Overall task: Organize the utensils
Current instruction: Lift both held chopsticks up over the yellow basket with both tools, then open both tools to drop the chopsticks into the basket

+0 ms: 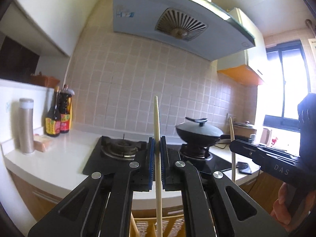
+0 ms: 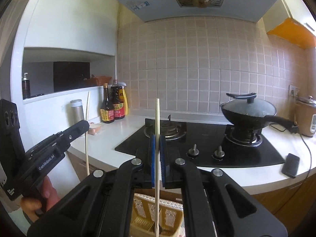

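Note:
My left gripper is shut on a pale wooden chopstick that stands upright between its blue pads. My right gripper is shut on a second chopstick, also upright. Each gripper shows in the other's view with its chopstick. The right gripper appears at the right with its chopstick. The left gripper appears at the left with its chopstick. A yellow perforated utensil basket sits below both grippers, and the lower chopstick ends hang over it. The basket is mostly hidden in the left wrist view.
Ahead is a white counter with a black gas hob and a lidded wok on its right burner. Sauce bottles and a steel flask stand at the left. A phone lies at the counter's right edge beside a rice cooker.

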`<state>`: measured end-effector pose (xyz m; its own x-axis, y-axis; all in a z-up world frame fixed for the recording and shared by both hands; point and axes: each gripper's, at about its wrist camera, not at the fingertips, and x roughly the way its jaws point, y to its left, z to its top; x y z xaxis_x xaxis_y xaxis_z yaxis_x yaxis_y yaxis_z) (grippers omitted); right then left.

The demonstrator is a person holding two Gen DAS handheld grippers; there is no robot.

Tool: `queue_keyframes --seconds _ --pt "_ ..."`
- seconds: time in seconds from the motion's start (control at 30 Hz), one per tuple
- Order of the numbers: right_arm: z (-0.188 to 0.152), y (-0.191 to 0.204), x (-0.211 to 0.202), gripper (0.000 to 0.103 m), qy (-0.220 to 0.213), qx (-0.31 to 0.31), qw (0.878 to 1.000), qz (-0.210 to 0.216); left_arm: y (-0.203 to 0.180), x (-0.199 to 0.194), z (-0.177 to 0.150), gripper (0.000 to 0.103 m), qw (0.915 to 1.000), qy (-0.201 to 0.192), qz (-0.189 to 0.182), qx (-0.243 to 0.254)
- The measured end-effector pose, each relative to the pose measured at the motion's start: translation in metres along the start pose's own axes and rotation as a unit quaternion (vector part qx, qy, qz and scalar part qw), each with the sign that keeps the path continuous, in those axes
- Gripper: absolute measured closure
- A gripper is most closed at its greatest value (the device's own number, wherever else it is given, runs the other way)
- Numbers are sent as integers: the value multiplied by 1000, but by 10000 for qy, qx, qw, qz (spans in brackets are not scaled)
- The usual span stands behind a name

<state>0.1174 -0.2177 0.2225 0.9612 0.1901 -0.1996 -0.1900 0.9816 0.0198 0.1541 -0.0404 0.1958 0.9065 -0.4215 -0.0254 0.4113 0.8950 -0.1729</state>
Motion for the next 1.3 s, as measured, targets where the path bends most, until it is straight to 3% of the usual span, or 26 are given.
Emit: queue_keyframes --seconds 0.3,0.5,0.7,0.77,0.8,0.9,1.0,1.03,1.07,1.3 --pt "-40 -2 42 100 19 -357 9994 5 20 23 -48 100 9973 -161 722 3" --pt "-63 -9 50 100 -5 -348 9994 -90 21 31 -65 99 9968 -69 792 123" --pt "-78 -15 43 99 71 -295 9995 36 28 28 -72 98 9979 140 624 107" --pt "-81 -17 37 93 149 -238 9996 55 31 22 -72 89 9984 242 512 61" --pt "-83 -19 33 91 215 -188 9995 130 31 20 -73 76 9983 274 517 44" --pt "-88 -23 16 83 325 -98 9993 179 35 4 -68 70 9978 433 504 -54" --pt "-89 -27 -5 64 395 17 9988 276 38 -20 -56 44 9982 466 338 -184" --pt "-88 -27 -15 56 375 56 9989 272 37 -28 -52 42 9983 451 309 -186" --pt "-87 -27 -25 54 366 93 9989 275 35 -35 -48 41 9984 449 287 -173" --pt "-76 -19 -75 54 561 215 9979 233 14 -93 -14 34 9987 496 -92 -49"
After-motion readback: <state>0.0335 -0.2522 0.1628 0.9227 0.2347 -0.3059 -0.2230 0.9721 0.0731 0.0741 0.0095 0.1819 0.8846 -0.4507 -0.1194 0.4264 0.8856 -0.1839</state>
